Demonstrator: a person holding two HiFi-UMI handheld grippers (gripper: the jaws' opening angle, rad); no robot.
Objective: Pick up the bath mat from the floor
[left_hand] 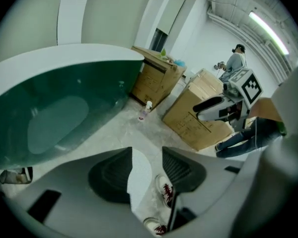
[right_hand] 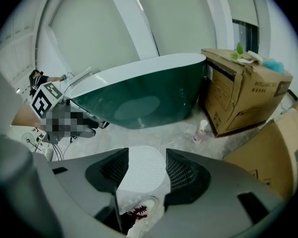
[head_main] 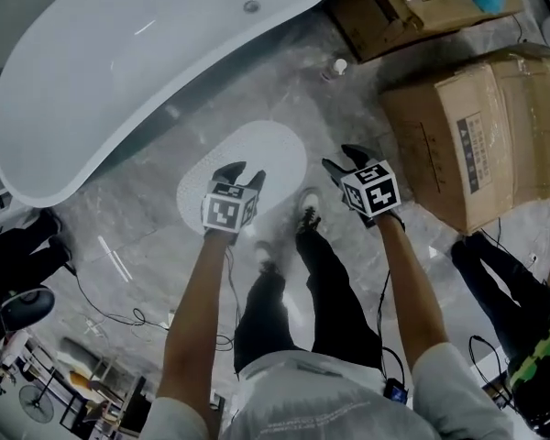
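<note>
A white oval bath mat (head_main: 257, 159) lies flat on the grey marble floor beside the bathtub. It also shows between the jaws in the left gripper view (left_hand: 138, 175) and in the right gripper view (right_hand: 145, 170). My left gripper (head_main: 243, 172) hangs open above the mat's near left part, nothing between its jaws. My right gripper (head_main: 341, 159) is open too, just past the mat's right edge and above the floor. Neither gripper touches the mat. The person's white shoes (head_main: 309, 207) stand at the mat's near edge.
A large bathtub (head_main: 147, 53) curves along the far left. Cardboard boxes (head_main: 481, 136) stand at the right and the far right (head_main: 412, 7). A small bottle (head_main: 338, 66) stands on the floor between them. Cables (head_main: 110, 314) trail on the floor at the near left. Another person's legs (head_main: 509, 291) are at the right.
</note>
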